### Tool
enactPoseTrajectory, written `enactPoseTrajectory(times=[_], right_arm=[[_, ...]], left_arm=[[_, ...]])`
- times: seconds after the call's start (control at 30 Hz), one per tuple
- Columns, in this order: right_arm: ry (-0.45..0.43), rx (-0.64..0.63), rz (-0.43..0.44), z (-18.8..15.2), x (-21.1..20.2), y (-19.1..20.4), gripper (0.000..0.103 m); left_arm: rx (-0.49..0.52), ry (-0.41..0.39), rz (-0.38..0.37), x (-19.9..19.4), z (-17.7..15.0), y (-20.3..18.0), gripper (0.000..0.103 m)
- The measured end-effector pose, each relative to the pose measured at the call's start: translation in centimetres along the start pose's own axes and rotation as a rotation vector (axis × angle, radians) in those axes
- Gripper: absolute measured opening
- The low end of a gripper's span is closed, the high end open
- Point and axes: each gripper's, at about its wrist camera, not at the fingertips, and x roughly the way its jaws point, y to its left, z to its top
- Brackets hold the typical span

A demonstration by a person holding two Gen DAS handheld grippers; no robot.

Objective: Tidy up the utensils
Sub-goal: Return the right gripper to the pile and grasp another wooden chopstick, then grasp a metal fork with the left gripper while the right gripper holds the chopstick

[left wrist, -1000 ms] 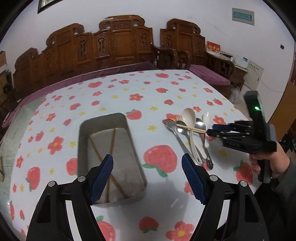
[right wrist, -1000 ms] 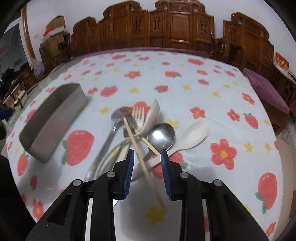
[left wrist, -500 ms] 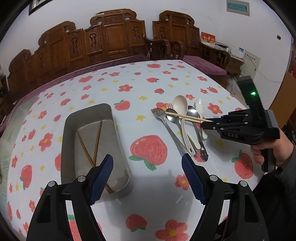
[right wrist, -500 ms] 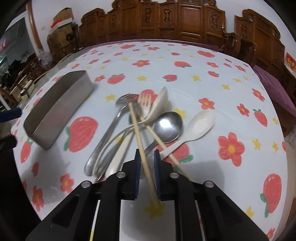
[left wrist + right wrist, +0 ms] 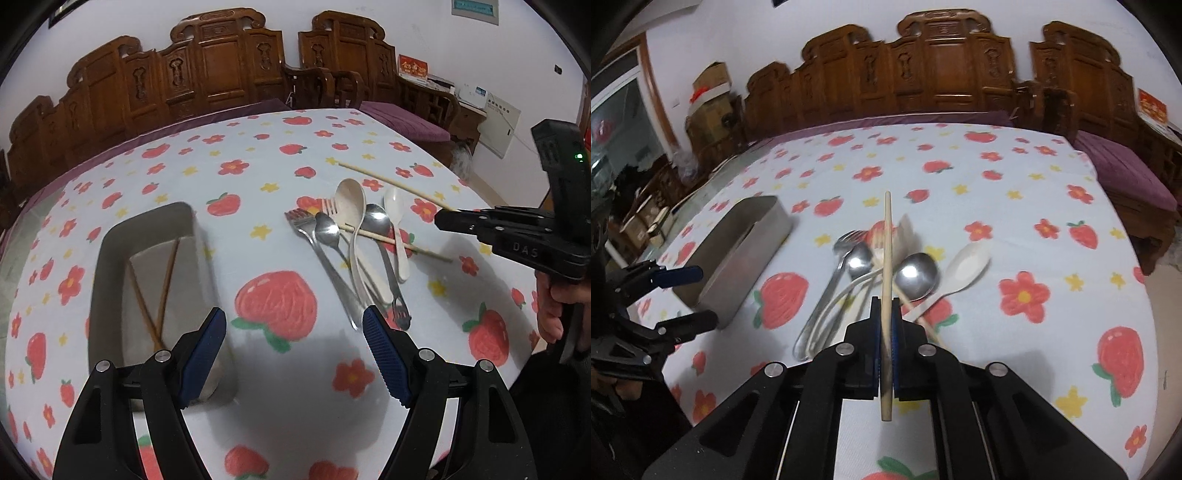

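Chopstick (image 5: 886, 280) now pinched in right claw (image 5: 885, 354), lifted off the utensil pile (image 5: 354, 251) mid-counter; a second ago it lay on the pile with that claw only half closed. Pick done, so tray (image 5: 110, 251) near the left edge is likely next; two chopsticks already inside. Second chopstick (image 5: 399, 242) remains across the spoons. Left claw (image 5: 295, 354) spread, empty. Pile blurred in right view; tray's near end hidden.
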Motion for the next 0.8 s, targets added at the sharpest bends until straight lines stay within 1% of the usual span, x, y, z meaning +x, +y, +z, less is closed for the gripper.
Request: enactPoseTrajectory(times=[0.13,0.17,0.2,0.23,0.33,0.4,0.47,0.53,0.63,0.77,0.8], right_arm=[[0.0,0.021,-0.038,0.1,0.4,-0.7,0.006],[-0.002,0.026,-0.045,0.2,0.5,-0.8,0.006],[-0.003,0.033,-0.049,0.2,0.6,-1.0,0.006],[-0.002,0.041,-0.055,0.2,0.7,-1.2,0.006],[0.004,0.05,-0.056,0.0,1.1,-1.7,0.006],[0.012,0.058,-0.058,0.0,1.5,-2.0,0.006],[0.016,0.06,-0.063,0.0,1.7,-2.1,0.006],[0.014,0.066,-0.057,0.1,1.7,-2.2,0.006],[0.016,0.063,-0.056,0.1,1.9,-2.2,0.006],[0.023,0.066,-0.056,0.1,2.2,-2.2,0.006],[0.025,0.068,-0.057,0.1,2.3,-2.2,0.006]], left_arm=[[-0.02,-0.005,-0.011,1.4,1.4,-0.3,0.073],[-0.026,-0.006,-0.012,1.7,1.7,-0.2,0.071],[-0.031,-0.006,-0.014,2.1,2.1,-0.3,0.065],[-0.034,-0.001,-0.019,2.6,2.5,-0.3,0.062],[-0.041,0.025,-0.024,4.3,3.4,-0.5,0.057],[-0.042,0.039,-0.026,5.4,3.8,-0.6,0.057],[-0.057,0.063,-0.039,6.8,4.3,-0.6,0.053],[-0.083,0.085,-0.053,7.9,4.7,-0.5,0.047],[-0.103,0.104,-0.046,9.2,5.0,-0.5,0.04],[-0.118,0.128,-0.045,10.7,5.1,-0.8,0.037],[-0.126,0.134,-0.044,11.1,5.1,-0.7,0.033]])
